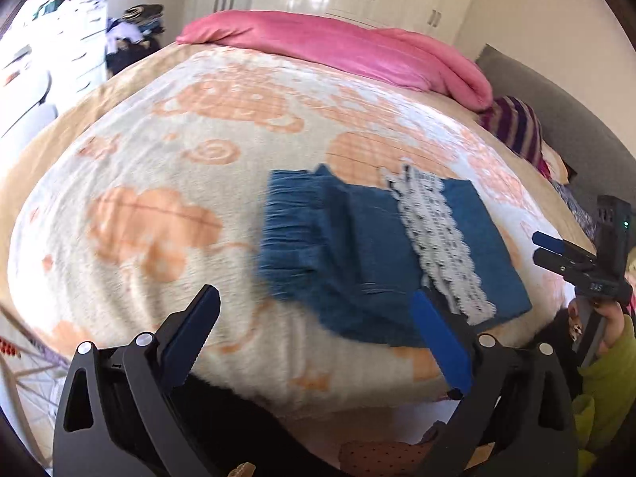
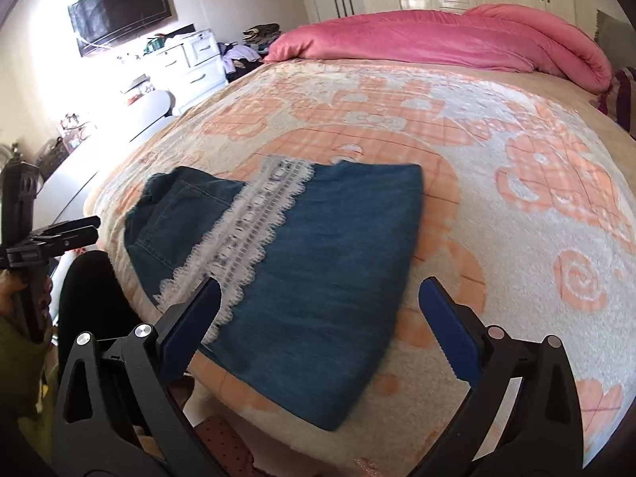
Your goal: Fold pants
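Your pants (image 2: 302, 278) lie in the lower centre of the right wrist view as a compact blue denim packet, near the front edge of the bed (image 2: 516, 238). A white lace band (image 2: 246, 234) runs diagonally across them, and the waistband and pocket end sticks out toward the left of the frame. As far as these views show, the folding looks largely done: the legs seem doubled over the seat into a roughly rectangular bundle. The gathered waistband end in the left wrist view is blurred, so you may want to check whether it lies flat or needs one more tuck. What is left, at most, is squaring that end or a final fold.

Your left gripper (image 1: 318, 334) hovers over the near edge of the bundle with its jaws wide apart, holding nothing. Your right gripper (image 2: 318, 326) is the same: jaws spread, empty, just above the denim.

No brand, label or writing on the pants can be read. Some small marks on the side of the other gripper's body are too small to make out.
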The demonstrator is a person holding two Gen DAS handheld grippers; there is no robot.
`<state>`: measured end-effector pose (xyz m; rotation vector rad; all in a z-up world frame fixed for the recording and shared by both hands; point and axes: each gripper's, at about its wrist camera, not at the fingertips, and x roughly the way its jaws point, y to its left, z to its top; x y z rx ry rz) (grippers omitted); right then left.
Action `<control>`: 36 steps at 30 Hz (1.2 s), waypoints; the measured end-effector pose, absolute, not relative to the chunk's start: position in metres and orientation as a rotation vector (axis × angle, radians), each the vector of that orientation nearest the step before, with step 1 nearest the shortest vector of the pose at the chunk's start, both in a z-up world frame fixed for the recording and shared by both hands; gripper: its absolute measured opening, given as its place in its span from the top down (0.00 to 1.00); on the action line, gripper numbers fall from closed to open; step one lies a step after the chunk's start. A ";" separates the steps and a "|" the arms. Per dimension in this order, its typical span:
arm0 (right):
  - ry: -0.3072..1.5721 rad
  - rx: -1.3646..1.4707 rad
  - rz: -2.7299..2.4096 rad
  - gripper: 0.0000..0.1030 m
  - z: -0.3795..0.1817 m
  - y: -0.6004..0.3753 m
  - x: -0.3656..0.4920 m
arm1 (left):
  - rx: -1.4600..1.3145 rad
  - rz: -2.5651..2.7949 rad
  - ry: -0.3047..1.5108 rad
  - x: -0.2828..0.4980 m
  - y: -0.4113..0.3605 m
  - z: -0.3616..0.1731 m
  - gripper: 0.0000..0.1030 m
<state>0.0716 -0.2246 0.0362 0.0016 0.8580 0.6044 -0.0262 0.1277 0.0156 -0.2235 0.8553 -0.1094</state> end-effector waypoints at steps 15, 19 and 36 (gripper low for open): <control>0.966 -0.196 0.943 0.08 0.053 -0.045 0.132 | -0.367 -0.174 0.882 -0.014 0.131 -0.021 0.07; 1.046 -0.223 0.971 0.08 0.038 -0.008 0.150 | -0.422 -0.189 0.890 -0.007 0.133 -0.030 0.08; 1.169 -0.211 1.135 0.53 -0.002 0.044 0.168 | -0.524 -0.238 0.886 0.007 0.136 -0.049 0.45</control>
